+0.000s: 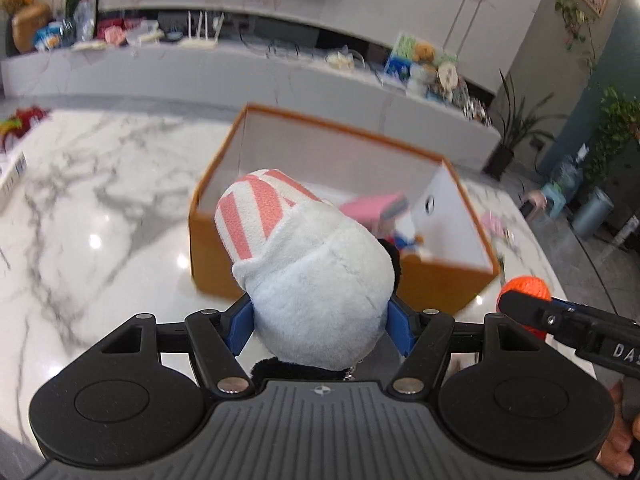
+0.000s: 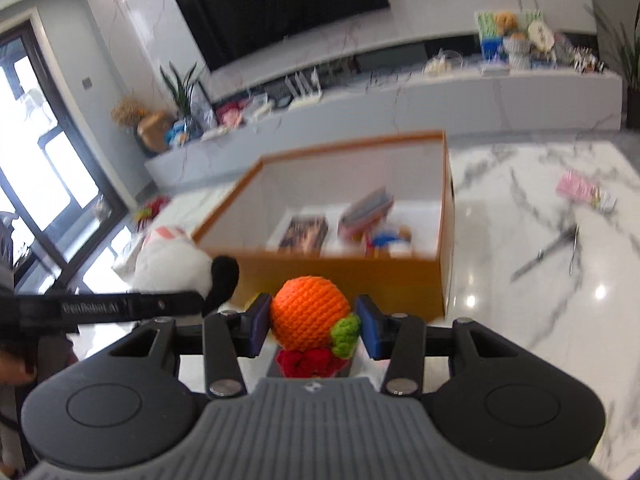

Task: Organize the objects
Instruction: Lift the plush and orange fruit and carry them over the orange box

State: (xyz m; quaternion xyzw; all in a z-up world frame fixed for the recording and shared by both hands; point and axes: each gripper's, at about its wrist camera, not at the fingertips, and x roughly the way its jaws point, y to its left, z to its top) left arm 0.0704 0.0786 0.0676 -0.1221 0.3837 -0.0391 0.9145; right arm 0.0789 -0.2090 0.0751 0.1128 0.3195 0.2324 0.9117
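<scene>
Holding 1 item in each tool, both hands are seen short of the orange cardboard box (image 1: 224,240), which stands open on the marble bench (image 1: 100,200). The left tool (image 1: 318,320) is closed around the lower body of a white plush toy (image 1: 320,276), its blue pads pressed into the soft fabric on both sides; the pink-striped cap (image 1: 256,212) points forward toward the box, probably so that the toy can be tipped in head first. The right tool (image 2: 314,322) is clamped narrowly on a crocheted orange ball (image 2: 308,312) with a green leaf (image 2: 346,332) and a red knitted part below it, and the ball is gripped across its middle, which keeps a round, yielding thing from rolling out.

Inside the box, a dark flat pack (image 2: 304,232), a pink-edged book (image 2: 366,210) and a small blue and white figure (image 2: 390,238) already lie on the white floor, so sorting is judged to be partly done. A pink packet (image 2: 580,190) and a pair of dark tongs or scissors (image 2: 548,252) remain loose on the bench, well apart from the box. Both tools sit near the box's front wall, apparently placed for a drop over the rim.
</scene>
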